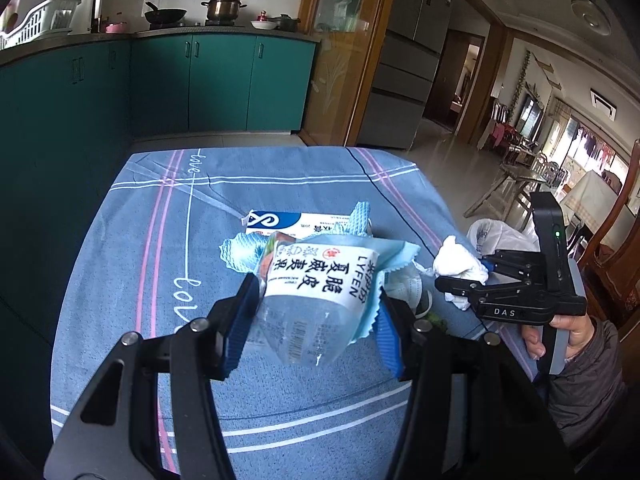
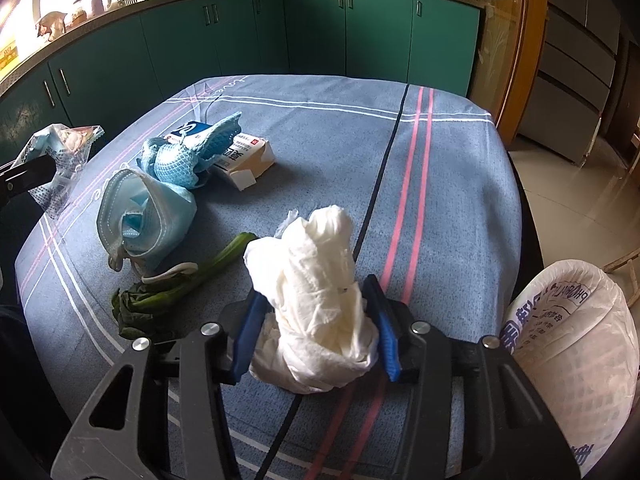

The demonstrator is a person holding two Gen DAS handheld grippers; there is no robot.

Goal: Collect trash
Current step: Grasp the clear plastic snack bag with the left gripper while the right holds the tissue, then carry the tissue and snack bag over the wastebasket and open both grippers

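Observation:
My left gripper point(image 1: 316, 292) is shut on a crinkled clear and blue snack wrapper point(image 1: 320, 276) with a white printed label, held above the blue tablecloth point(image 1: 160, 240). The same wrapper point(image 2: 60, 160) shows at the left edge of the right wrist view. My right gripper point(image 2: 312, 300) is shut on a crumpled white tissue point(image 2: 316, 280), its blue pads pressing both sides. In the left wrist view this tissue point(image 1: 456, 260) hangs at the table's right edge. A white plastic bag point(image 2: 580, 340) with blue print stands open just right of the right gripper.
On the cloth lie a blue face mask point(image 2: 148, 216), blue foam netting point(image 2: 188, 152), a small white carton point(image 2: 248, 160) and a green leafy stalk point(image 2: 172, 288). Green kitchen cabinets point(image 2: 240, 40) line the far side. A hand point(image 1: 560, 332) holds the right gripper.

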